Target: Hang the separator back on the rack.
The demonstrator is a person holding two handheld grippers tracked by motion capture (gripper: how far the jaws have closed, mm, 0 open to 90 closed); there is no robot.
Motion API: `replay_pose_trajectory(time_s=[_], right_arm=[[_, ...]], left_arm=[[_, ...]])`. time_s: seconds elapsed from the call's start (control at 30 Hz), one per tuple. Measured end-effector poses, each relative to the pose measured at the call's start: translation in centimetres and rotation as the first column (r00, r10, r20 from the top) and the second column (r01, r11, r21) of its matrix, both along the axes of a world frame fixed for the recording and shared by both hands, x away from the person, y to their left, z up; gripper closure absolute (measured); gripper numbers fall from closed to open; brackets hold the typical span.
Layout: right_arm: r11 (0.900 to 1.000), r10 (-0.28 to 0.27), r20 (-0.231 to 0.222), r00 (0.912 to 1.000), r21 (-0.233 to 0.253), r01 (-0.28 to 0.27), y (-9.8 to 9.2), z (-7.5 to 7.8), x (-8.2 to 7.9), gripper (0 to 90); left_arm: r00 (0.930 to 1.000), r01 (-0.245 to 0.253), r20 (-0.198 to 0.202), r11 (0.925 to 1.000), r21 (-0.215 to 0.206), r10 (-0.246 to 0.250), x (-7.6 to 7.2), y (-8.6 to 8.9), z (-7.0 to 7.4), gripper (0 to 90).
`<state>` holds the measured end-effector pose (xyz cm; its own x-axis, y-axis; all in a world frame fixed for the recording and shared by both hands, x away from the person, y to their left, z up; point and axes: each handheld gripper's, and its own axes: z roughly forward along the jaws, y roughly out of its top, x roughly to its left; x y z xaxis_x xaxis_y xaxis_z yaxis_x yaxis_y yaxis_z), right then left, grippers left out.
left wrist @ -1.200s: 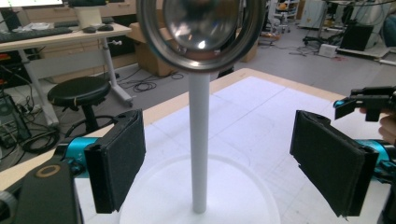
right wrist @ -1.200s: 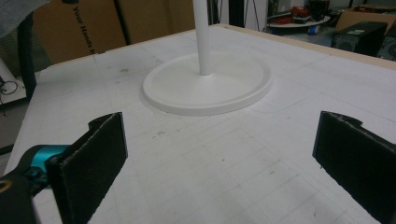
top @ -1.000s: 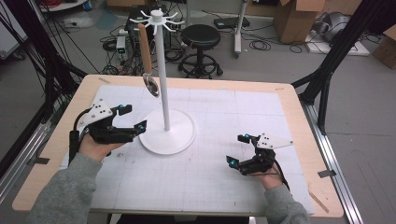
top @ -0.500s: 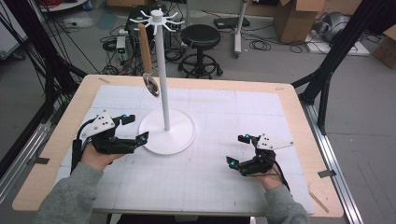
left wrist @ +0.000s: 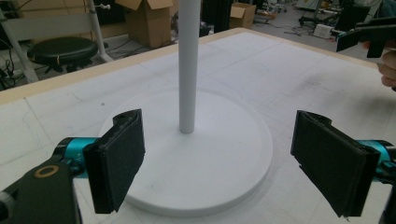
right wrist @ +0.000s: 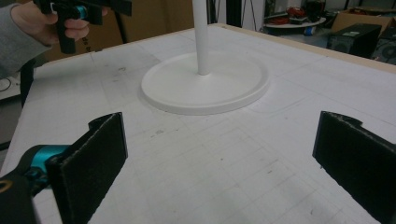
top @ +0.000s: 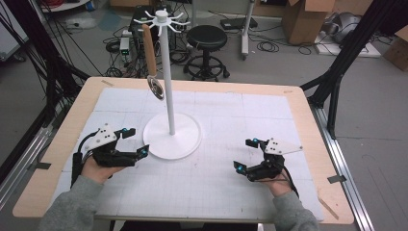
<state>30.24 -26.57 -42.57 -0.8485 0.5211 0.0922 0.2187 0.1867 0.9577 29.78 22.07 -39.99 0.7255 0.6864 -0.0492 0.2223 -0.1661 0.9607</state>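
The stand's [left wrist: 187, 154] top was cut off above my left claw [top: 132, 142], which gaped just beside its base; my right claw [top: 245, 155] gaped well apart.

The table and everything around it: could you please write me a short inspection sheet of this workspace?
Surface: wooden table covered by a white gridded mat.
Job's things: white hook stand upright on its round base; a wooden-handled utensil with a metal end hangs from one hook.
Clutter: nothing seen on the mat.
Grippers: left hand-held gripper open, beside the base's rim; right hand-held gripper open, holding nothing, apart from the stand.
Cables: a black cable loops from the left one; more lie on the floor behind.
Surroundings: black stool, cardboard boxes, black frame legs.
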Motion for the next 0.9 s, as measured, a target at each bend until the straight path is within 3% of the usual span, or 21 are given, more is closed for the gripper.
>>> replay_pose_trajectory(time_s=[0.2,0.57,0.73,0.9], right_arm=[[1.0,0.0,0.001,1.0,-0.001,0.0,0.0,0.0,0.0,2.2],[1.0,-0.001,0.003,1.0,0.001,0.001,0.0,0.1,-0.1,2.2],[1.0,0.002,-0.005,1.0,0.003,-0.002,0.0,0.1,-0.1,2.2],[1.0,0.002,0.008,1.0,0.005,-0.002,-0.2,0.1,0.0,2.2]], left_arm=[[0.9999,-0.005,-0.014,1.0,-0.007,0.004,-0.2,0.6,-0.8,15.8],[0.9992,0.04,-0.008,0.9989,-0.026,-0.04,-1.5,1.8,-2.3,14.2],[0.9985,0.026,-0.048,0.9984,-0.051,-0.028,-1.6,2.3,-2.6,6.4],[0.9997,0.011,-0.021,0.9989,-0.046,-0.012,-1.9,2.8,-2.9,1.7]])
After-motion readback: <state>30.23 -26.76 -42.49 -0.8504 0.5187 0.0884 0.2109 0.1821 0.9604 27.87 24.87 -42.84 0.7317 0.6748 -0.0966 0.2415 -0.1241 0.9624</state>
